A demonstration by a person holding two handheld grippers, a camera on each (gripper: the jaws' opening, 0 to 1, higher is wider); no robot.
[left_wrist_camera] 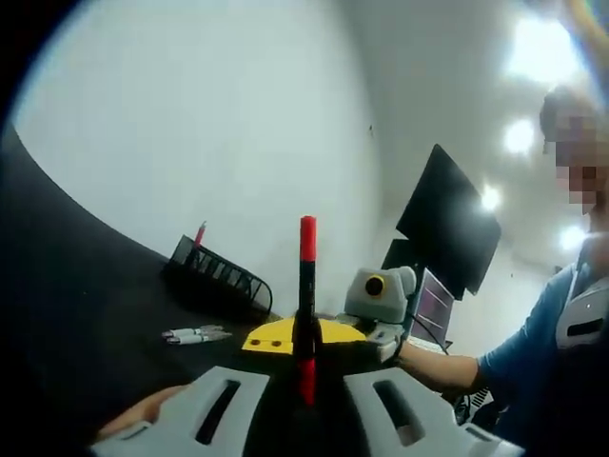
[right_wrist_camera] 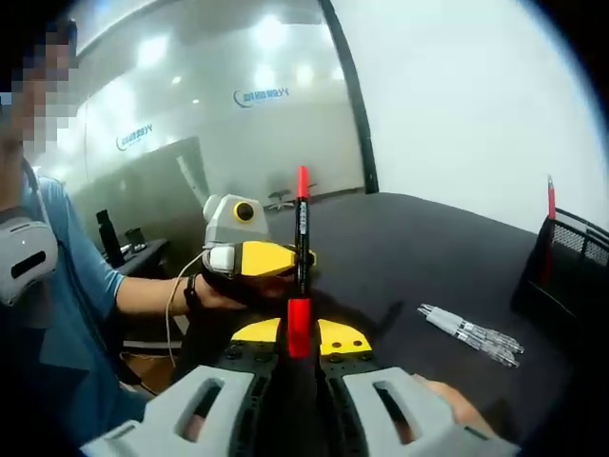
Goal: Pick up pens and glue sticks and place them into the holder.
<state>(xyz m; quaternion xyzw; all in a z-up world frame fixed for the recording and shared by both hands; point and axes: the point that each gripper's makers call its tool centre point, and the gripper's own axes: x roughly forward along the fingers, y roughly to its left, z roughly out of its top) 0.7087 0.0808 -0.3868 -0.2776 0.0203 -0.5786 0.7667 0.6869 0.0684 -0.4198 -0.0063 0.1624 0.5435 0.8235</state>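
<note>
A: What do the grippers have?

B: In the left gripper view, the left gripper (left_wrist_camera: pixel 306 381) is pinching a red-capped black pen (left_wrist_camera: pixel 306 305), which stands upright between its jaws. In the right gripper view, the right gripper (right_wrist_camera: pixel 299 347) has its jaws pressed on the same pen (right_wrist_camera: pixel 301 257), lower red end between them, cap pointing up. So both seem to hold one pen, one at each end, facing each other across the desk (left_wrist_camera: pixel 86 314); whether both truly bear on it, I cannot tell.

A: Where does it have to go?

B: The black mesh holder (left_wrist_camera: pixel 221 276) sits toward the desk's far edge by the wall, left of the pen in the left gripper view. In the right gripper view, the holder (right_wrist_camera: pixel 571 267) is at the right edge of the desk. A red pen (right_wrist_camera: pixel 550 200) already stands in it.

A: Which hand is nearer?

B: Hard to say; I'd judge neither clearly is. The pen's long axis is upright, which suits a drop into the holder.

A: Anything else loose?

B: Two white pens (right_wrist_camera: pixel 471 333) lie flat on the desk between the grippers and the holder. A yellow piece (left_wrist_camera: pixel 290 335) lies just behind the held pen.

A: The arm's pose?

B: The person's forearm (right_wrist_camera: pixel 147 290) reaches in level, hand wrapped on the left gripper's handle.
</note>
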